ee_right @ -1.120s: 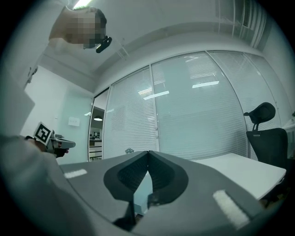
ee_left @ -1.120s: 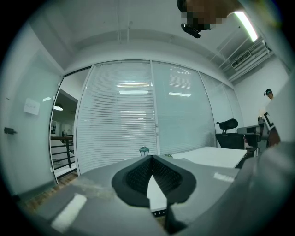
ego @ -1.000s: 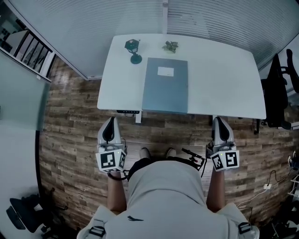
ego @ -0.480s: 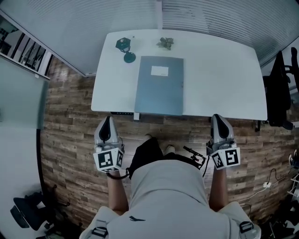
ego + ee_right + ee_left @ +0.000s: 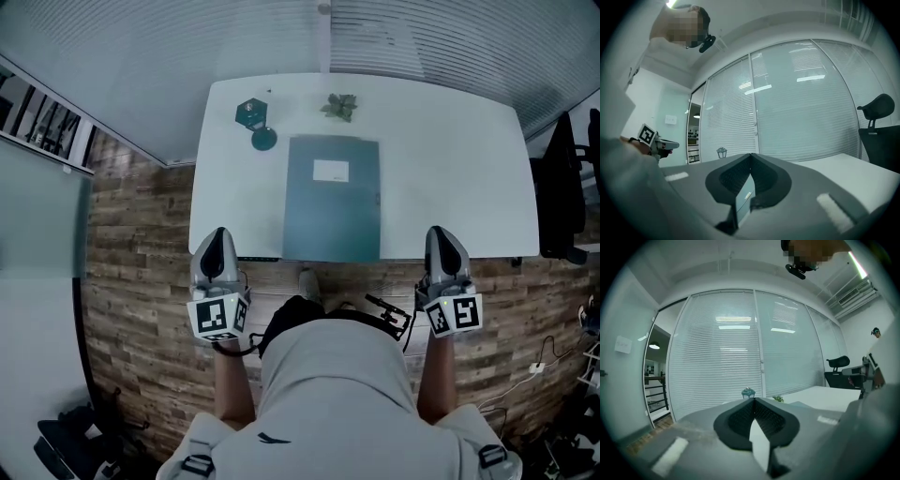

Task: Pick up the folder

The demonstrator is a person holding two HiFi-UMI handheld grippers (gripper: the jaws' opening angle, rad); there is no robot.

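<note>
Plainly, the blue-grey folder [image 5: 332, 198] lies flat, white label uppermost.

Folder [image 5: 332, 198] on table [image 5: 450, 169] at its near edge, ornament [image 5: 251, 114] behind and left, plant [image 5: 340, 105] behind

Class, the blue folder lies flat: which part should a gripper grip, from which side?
The folder by its near short edge, from the person's side: it lies flat, with that edge at the front rim of the table, where a jaw might slip under.
</note>
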